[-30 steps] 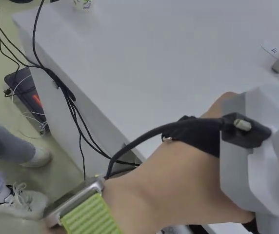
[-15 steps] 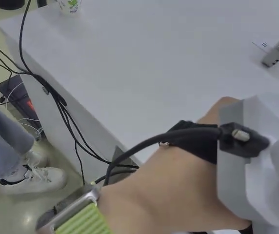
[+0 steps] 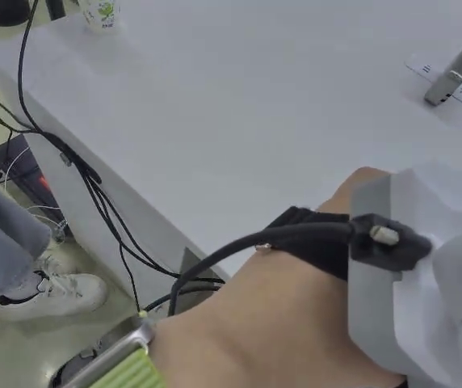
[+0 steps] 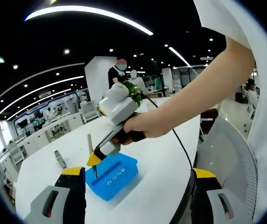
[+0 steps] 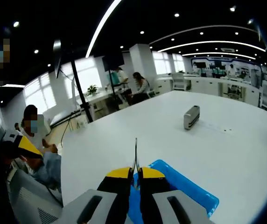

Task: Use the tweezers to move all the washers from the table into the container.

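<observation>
While the right gripper (image 5: pixel 135 175) pinches the tweezers (image 5: pixel 136 156) with fingers pressed together, the blue container (image 5: pixel 189 187) lies just beyond them; the left gripper (image 4: pixel 138 171) stands wide apart; the washers I cannot make out.

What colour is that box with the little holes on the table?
Bright blue. The container shows best in the left gripper view.

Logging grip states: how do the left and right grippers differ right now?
The left gripper's jaws stand wide apart, holding nothing; the right gripper's jaws are shut on the tweezers. The right gripper hangs close over the blue container, tweezers pointing down at it; the left gripper sits back from it, facing it. Both have yellow-tipped jaws.
</observation>
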Demonstrator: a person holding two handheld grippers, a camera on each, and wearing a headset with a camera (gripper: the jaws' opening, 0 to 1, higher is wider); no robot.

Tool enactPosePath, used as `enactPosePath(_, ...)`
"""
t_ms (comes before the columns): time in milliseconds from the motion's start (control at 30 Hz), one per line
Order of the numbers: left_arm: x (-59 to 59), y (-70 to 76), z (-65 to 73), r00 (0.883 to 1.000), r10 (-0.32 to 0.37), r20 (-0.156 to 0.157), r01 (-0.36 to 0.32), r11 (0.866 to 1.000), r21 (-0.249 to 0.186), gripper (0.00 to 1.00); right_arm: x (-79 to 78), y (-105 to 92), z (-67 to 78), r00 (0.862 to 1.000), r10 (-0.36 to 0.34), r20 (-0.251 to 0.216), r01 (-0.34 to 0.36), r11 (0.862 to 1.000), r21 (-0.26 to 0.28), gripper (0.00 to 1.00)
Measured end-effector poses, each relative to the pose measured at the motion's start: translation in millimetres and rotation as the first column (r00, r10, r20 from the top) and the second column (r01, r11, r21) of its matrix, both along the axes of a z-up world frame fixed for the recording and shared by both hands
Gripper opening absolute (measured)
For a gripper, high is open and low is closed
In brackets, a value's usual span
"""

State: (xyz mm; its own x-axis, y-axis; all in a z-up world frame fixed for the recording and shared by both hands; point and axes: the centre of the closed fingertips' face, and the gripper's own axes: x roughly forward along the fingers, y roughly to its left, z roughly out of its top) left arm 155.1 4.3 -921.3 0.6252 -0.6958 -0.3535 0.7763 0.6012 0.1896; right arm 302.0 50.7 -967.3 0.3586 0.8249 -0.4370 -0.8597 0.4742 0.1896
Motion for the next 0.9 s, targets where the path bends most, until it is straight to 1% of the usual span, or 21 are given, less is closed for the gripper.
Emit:
enactPosePath(100,-2.6,2.4,0.7,1.000,0.002,-0.010,-0.002,1.000,-0.023,0.95,-1.3,3.9,-2.6,1.000,0.010,0.002,-0.010,1.000,-0.002,0.03)
enactPosePath(133,-4.5,3.0,1.0,1.000,0.002,-0.025,-0.003,0.999,-0.046,0.95,-0.4,4.6,-4.5,1.000,0.014,0.001,-0.014,1.000,-0.005,0.03)
enactPosePath(167,-4.9,3.5,2.0,1.000,0.004,-0.030,-0.006,0.998,-0.066,0.95,-0.4,5.1,-5.8,1.000,0.017,0.003,-0.017,1.000,-0.014,0.03)
enactPosePath(233,-6.3,5.2,4.0,0.999,0.009,-0.052,-0.014,0.994,-0.105,0.95,-0.7,6.2,-7.2,0.999,0.031,0.018,-0.030,0.999,-0.034,0.03)
enactPosePath(267,-6.2,5.8,5.9,0.999,0.010,-0.049,-0.016,0.993,-0.120,0.95,-1.3,7.0,-8.0,0.999,0.035,0.016,-0.035,0.999,-0.038,0.03)
enactPosePath(300,-5.6,7.1,7.5,0.998,0.017,-0.054,-0.025,0.990,-0.136,0.95,-2.1,7.7,-8.9,0.999,0.044,0.019,-0.043,0.998,-0.047,0.03)
enactPosePath(333,-5.3,9.0,9.3,0.998,0.021,-0.061,-0.030,0.987,-0.156,0.95,-2.3,7.9,-10.4,0.998,0.057,0.034,-0.055,0.996,-0.066,0.03)
enactPosePath(367,-4.0,10.5,10.8,0.998,0.026,-0.059,-0.036,0.984,-0.176,0.95,-2.1,7.8,-11.6,0.997,0.069,0.047,-0.065,0.994,-0.084,0.03)
enactPosePath(433,-2.0,14.8,11.4,0.996,0.036,-0.078,-0.051,0.978,-0.203,0.95,-0.3,7.4,-14.3,0.996,0.071,0.054,-0.066,0.993,-0.101,0.03)
enactPosePath(467,-1.6,16.8,11.6,0.997,0.038,-0.074,-0.053,0.977,-0.205,0.95,0.5,7.2,-15.2,0.996,0.071,0.053,-0.066,0.993,-0.102,0.03)
enactPosePath(567,-0.7,21.7,9.9,0.996,0.049,-0.079,-0.064,0.978,-0.200,0.95,4.7,5.9,-20.6,0.997,0.065,0.046,-0.059,0.992,-0.110,0.03)
enactPosePath(633,0.3,24.7,10.2,0.995,0.054,-0.080,-0.069,0.977,-0.203,0.95,6.2,5.0,-28.2,0.995,0.080,0.052,-0.072,0.987,-0.145,0.03)
enactPosePath(667,0.7,25.3,11.2,0.995,0.052,-0.085,-0.069,0.974,-0.214,0.95,7.1,4.2,-33.7,0.995,0.086,0.049,-0.076,0.983,-0.167,0.03)
enactPosePath(700,1.2,25.9,11.8,0.995,0.055,-0.086,-0.072,0.974,-0.217,0.95,8.2,3.8,-36.5,0.995,0.086,0.048,-0.076,0.982,-0.175,0.03)
enactPosePath(733,1.8,26.4,12.7,0.995,0.059,-0.084,-0.076,0.973,-0.220,0.95,9.8,3.8,-39.7,0.995,0.086,0.050,-0.076,0.981,-0.177,0.03)
enactPosePath(800,2.3,26.7,13.3,0.995,0.061,-0.081,-0.077,0.973,-0.217,0.95,11.8,2.4,-44.3,0.996,0.081,0.037,-0.073,0.981,-0.181,0.03)
enactPosePath(900,2.7,26.5,13.5,0.995,0.063,-0.080,-0.079,0.973,-0.215,0.95,13.8,2.5,-48.1,0.996,0.083,0.032,-0.075,0.979,-0.188,0.03)
